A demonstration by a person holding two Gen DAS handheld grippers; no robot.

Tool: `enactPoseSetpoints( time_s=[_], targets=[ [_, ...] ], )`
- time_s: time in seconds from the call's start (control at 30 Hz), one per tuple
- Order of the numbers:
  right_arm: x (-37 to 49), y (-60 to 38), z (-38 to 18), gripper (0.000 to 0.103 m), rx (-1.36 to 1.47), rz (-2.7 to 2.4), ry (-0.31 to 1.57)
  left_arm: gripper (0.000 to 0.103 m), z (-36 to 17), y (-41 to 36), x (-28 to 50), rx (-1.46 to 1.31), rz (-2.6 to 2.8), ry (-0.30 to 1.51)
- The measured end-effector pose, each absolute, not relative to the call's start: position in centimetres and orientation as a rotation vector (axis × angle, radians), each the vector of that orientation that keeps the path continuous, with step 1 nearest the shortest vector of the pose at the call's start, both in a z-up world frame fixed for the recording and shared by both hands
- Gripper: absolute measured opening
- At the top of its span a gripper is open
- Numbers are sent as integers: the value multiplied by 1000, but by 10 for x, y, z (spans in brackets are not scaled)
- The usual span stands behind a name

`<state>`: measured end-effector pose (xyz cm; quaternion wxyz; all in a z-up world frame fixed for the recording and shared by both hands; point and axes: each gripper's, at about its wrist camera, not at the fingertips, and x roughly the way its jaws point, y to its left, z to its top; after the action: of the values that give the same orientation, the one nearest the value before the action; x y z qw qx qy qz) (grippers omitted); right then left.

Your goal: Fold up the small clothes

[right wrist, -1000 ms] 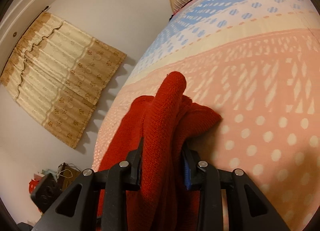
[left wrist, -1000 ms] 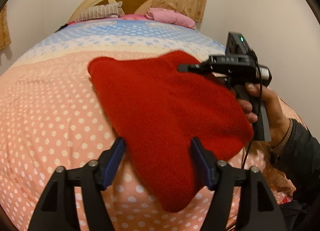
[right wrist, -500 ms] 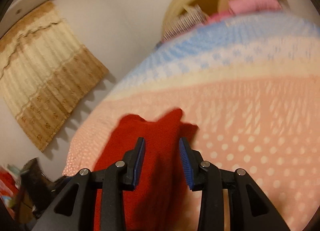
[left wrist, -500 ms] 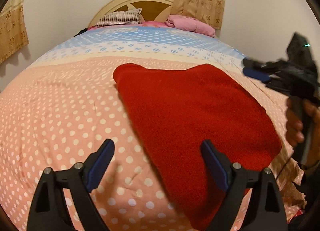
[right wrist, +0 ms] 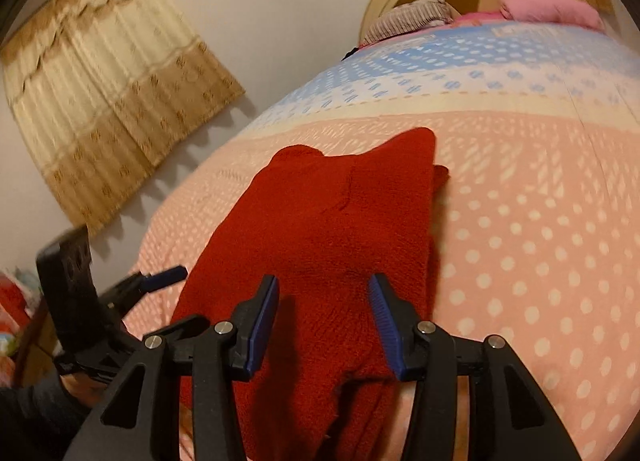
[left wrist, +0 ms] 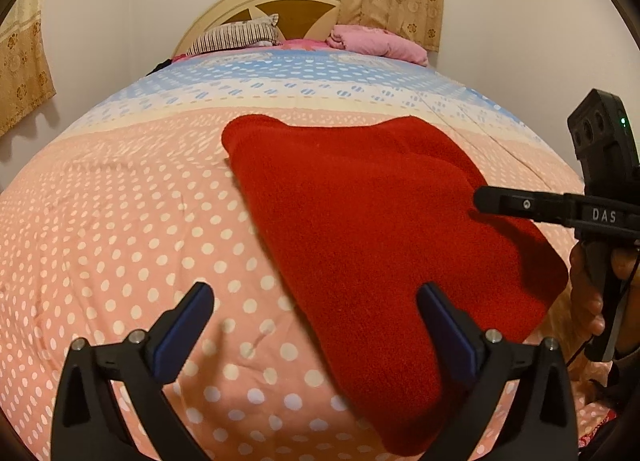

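A red knitted garment lies folded on the dotted pink bedspread; it also shows in the right wrist view. My left gripper is open and empty above the garment's near left edge. My right gripper is open and empty above the garment's near end. The right gripper also shows in the left wrist view at the garment's right side, and the left gripper shows in the right wrist view at the far left.
A striped pillow and a pink folded blanket lie at the wooden headboard. Curtains hang on the wall left of the bed. The bed's edge runs close on the right.
My right gripper has let go of the garment's corner and opened. My left gripper has opened wider and drawn back. The garment now lies flat.
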<state>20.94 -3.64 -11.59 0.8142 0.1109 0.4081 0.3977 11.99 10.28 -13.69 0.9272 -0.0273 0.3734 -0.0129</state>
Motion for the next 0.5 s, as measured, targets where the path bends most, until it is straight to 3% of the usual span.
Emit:
enactPoseSetpoints(
  time_s=[0.27, 0.5],
  targets=[
    [161, -45, -80, 49, 152, 736, 744, 103, -100, 88, 99, -28, -32, 675],
    [120, -64, -25, 57, 33, 592, 504, 103, -67, 78, 81, -29, -51, 580]
  ],
)
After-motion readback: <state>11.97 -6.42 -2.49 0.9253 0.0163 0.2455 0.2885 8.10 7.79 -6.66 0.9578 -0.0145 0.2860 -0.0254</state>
